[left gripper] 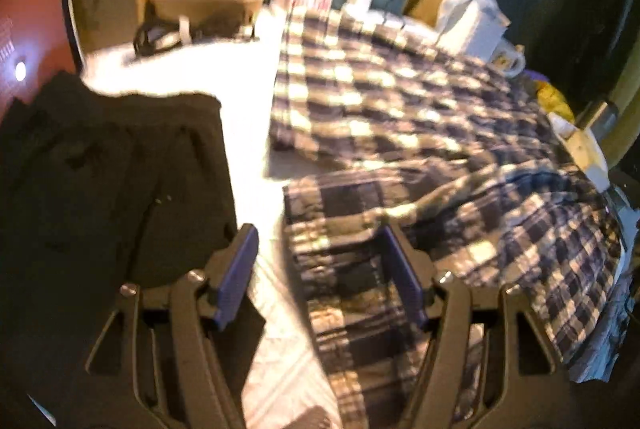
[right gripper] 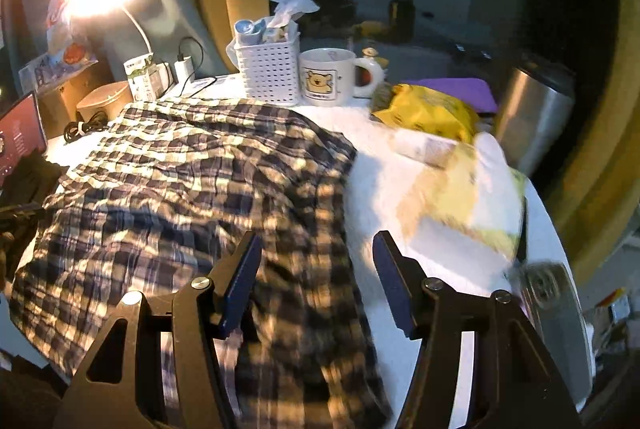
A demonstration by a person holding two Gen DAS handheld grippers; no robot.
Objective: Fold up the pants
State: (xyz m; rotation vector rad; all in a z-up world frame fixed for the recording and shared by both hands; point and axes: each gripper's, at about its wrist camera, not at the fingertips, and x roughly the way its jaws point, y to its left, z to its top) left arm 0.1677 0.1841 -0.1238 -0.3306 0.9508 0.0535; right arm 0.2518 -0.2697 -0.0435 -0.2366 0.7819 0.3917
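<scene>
- Left wrist view:
  - Left tool (left gripper: 318, 261) wide open, nothing between the pads, nothing held.
  - Plaid pants (left gripper: 400, 117) spread on the white counter (left gripper: 244, 133), stretching from the far clutter toward the camera and off to the right.
  - Near end doubled over: a plaid flap (left gripper: 340, 225) lies on top of the lower layer, just beyond the tool tips. Looks like one fold laid and let go.
  - Fabric to the right bunched and wrinkled, edges not lined up.
  - Dark garment (left gripper: 112, 165) heaped at left, apart from the plaid, no sign of folding.
- Right wrist view:
  - Right tool (right gripper: 316, 269) also wide open, empty, hovering over the plaid's near right edge.
  - Pants (right gripper: 192, 169) cover the left half of the counter (right gripper: 384, 181); a long strip runs down toward the camera under the tool.
  - Mug (right gripper: 328, 77), white basket (right gripper: 268, 77) and yellow bag (right gripper: 432, 109) crowd the far edge, close to the cloth.
- Progress, as a judgement:
  - Early to middle. One fold probably in, not tidy.
  - Left to do: smooth wrinkles, square edges, at least one more fold to a compact stack.
  - Blur heavy, exact layer count impossible to tell.
</scene>
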